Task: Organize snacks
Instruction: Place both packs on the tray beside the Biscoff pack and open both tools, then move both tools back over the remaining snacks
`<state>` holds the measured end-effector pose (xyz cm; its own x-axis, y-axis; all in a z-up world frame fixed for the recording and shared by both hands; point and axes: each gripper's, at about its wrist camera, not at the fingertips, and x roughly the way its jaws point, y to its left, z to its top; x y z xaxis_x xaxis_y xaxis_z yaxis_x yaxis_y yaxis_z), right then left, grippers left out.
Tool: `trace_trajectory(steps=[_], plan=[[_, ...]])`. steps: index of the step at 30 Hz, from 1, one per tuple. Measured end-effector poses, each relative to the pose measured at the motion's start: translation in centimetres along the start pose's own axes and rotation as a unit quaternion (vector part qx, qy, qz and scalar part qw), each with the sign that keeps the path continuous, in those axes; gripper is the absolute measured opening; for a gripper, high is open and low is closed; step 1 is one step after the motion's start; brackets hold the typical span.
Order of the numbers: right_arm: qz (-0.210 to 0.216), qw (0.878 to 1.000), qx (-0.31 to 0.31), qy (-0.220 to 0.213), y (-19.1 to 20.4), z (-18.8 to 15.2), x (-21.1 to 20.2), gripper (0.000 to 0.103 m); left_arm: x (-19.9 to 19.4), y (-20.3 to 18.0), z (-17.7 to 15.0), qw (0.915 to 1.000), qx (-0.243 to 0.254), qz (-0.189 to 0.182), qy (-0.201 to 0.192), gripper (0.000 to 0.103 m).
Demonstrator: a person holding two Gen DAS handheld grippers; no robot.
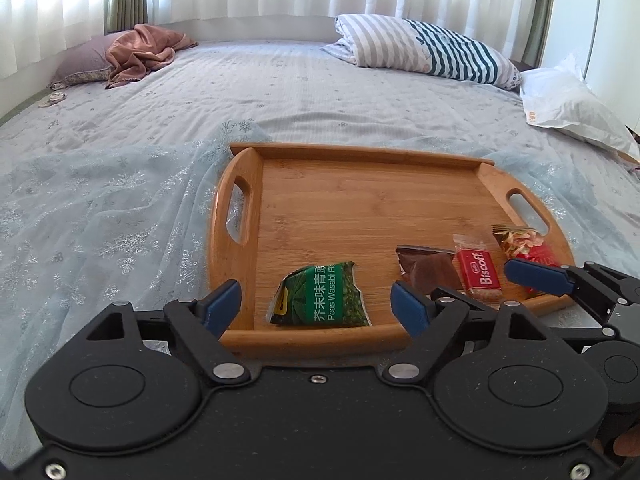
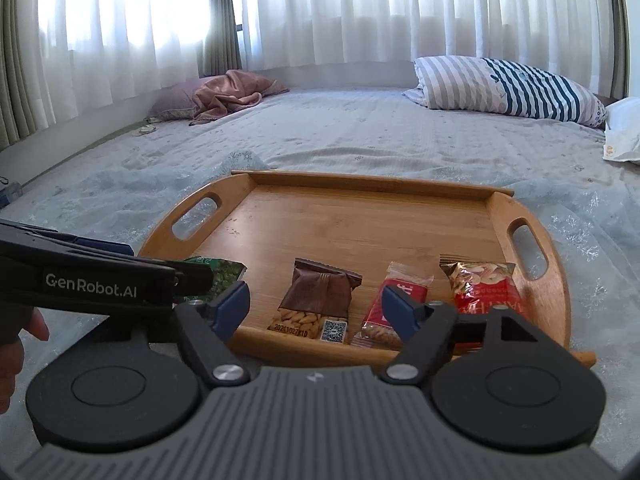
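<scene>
Left wrist view: my left claw [image 1: 316, 300] is spread apart, nothing between the pads. The green wasabi pea packet [image 1: 320, 300] lies flat in the gap's line, untouched, on the wooden tray [image 1: 360, 200] at its 7 o'clock corner. The tray sits on a sheer snowflake cloth [image 1: 100, 220] over the bed [image 1: 280, 88]. Along the tray's near edge, from 6 toward 4 o'clock: brown packet [image 1: 428, 272], red Biscoff packet [image 1: 480, 274], red nut packet [image 1: 528, 248]. My right claw [image 1: 536, 276] comes in at 3 o'clock, over the tray's near right corner. Only one of its blue pads is visible here. Striped pillow [image 1: 432, 50] at 1 o'clock, pink cloth [image 1: 144, 54] at 10 o'clock, white bag [image 1: 568, 104] at 2 o'clock.

Right wrist view: right claw [image 2: 314, 310] is spread apart and empty. Brown packet [image 2: 320, 300] lies between the pads' line, Biscoff packet [image 2: 384, 312] is partly behind the right pad, neither touched. Nut packet [image 2: 484, 288] at 3 o'clock, near the tray [image 2: 360, 220] handle. Left claw [image 2: 132, 280] crosses in at 9 o'clock, covering most of the green packet [image 2: 228, 270]. Its tips are hidden here. All four packets are in one row on the tray's near edge. A hand [image 2: 16, 352] shows at 8 o'clock.
</scene>
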<state>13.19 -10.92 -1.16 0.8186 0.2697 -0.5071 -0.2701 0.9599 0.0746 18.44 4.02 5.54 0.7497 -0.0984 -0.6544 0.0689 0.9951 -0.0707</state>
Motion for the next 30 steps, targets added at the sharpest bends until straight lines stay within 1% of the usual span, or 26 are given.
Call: trace_trajectory(steps=[3, 5, 9, 12, 15, 17, 26, 30], plan=[[-0.001, 1.0, -0.011, -0.012, 0.2, -0.2, -1.4, 0.087, -1.3, -0.1, -0.5, 1.0, -0.002, -0.004, -0.006, 0.082], [-0.001, 1.0, -0.014, -0.017, 0.1, -0.4, -2.2, 0.088, -2.1, -0.2, -1.0, 0.9999, -0.002, -0.005, -0.009, 0.087], [0.0, 0.999, -0.025, -0.026, 0.3, -1.1, -3.6, 0.09, -3.6, -0.5, -2.1, 0.9999, 0.003, -0.007, -0.012, 0.087], [-0.004, 0.999, -0.03, -0.03, 0.3, -1.9, -4.7, 0.09, -4.7, -0.9, -3.0, 0.9997, 0.016, 0.0, -0.017, 0.088], [-0.003, 0.999, -0.023, -0.035, -0.1, -2.7, -5.5, 0.091, -5.9, -1.4, -3.7, 0.9989, 0.035, 0.008, -0.03, 0.089], [-0.005, 0.999, -0.016, -0.037, -0.3, -3.3, -6.0, 0.092, -6.5, -1.7, -4.1, 0.9985, 0.041, 0.007, -0.035, 0.09], [-0.015, 0.999, 0.005, -0.044, -1.2, -5.2, -8.0, 0.093, -9.3, -1.6, -4.5, 0.9985, 0.028, -0.011, -0.046, 0.09], [-0.016, 0.999, 0.009, -0.05, -1.4, -5.7, -8.7, 0.094, -10.9, -1.5, -4.7, 0.9979, 0.025, -0.01, -0.059, 0.09]])
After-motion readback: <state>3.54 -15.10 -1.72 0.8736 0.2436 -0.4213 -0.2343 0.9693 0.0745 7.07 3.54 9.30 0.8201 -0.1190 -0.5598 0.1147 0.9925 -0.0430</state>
